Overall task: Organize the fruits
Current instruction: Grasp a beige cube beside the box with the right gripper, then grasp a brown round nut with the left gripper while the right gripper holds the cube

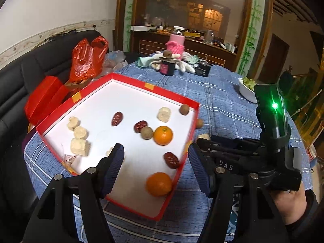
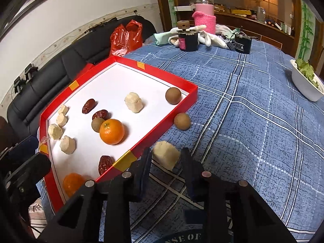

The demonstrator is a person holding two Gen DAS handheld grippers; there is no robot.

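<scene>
A red tray (image 1: 178,98) (image 2: 182,82) with a white floor holds two oranges (image 1: 163,135) (image 1: 159,183), red dates (image 1: 117,118), pale chunks (image 1: 80,146) and brown longans (image 1: 146,133). My left gripper (image 1: 156,151) is open and empty, low over the tray's near part. My right gripper (image 2: 166,158) stands open around a pale chunk (image 2: 165,155) that lies on the blue cloth just outside the tray's right wall; its pads do not visibly press it. A longan (image 2: 182,121) lies on the cloth beyond it.
A white bowl of greens (image 2: 305,81) stands at the table's right edge. A dark jar (image 2: 187,38), a pink-sleeved bottle (image 2: 204,18), white gloves and a black box (image 2: 242,43) stand at the back. A black sofa with a red bag (image 2: 125,37) is on the left.
</scene>
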